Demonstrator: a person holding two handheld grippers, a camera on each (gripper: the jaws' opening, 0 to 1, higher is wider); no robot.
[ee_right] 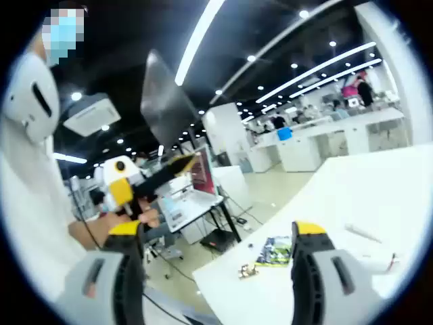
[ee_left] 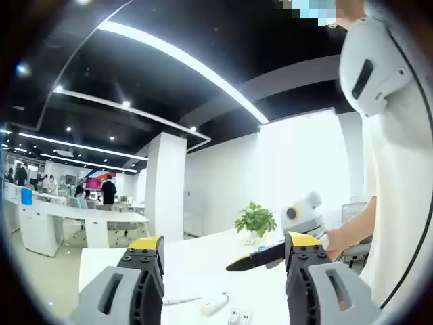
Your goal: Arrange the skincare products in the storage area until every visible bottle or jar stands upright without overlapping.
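My left gripper [ee_left: 223, 249] is raised and level over a white table [ee_left: 203, 257]; its two jaws stand wide apart with nothing between them. My right gripper [ee_right: 218, 235] is open too, held above the white table [ee_right: 352, 196] with empty jaws. In the left gripper view the right gripper [ee_left: 287, 237] comes in from the right, held in a hand [ee_left: 340, 242]. In the right gripper view the left gripper [ee_right: 139, 181] is at the left, gripped by a hand [ee_right: 125, 218]. A few small white items [ee_left: 215, 305] lie on the table below the left jaws.
A person in white clothing [ee_left: 399, 176] stands close by. A potted plant [ee_left: 256, 219] sits at the table's far edge. A green packet [ee_right: 274, 250] and a small object [ee_right: 247, 271] lie near the table corner. A desk with a laptop [ee_right: 186, 203] stands beyond.
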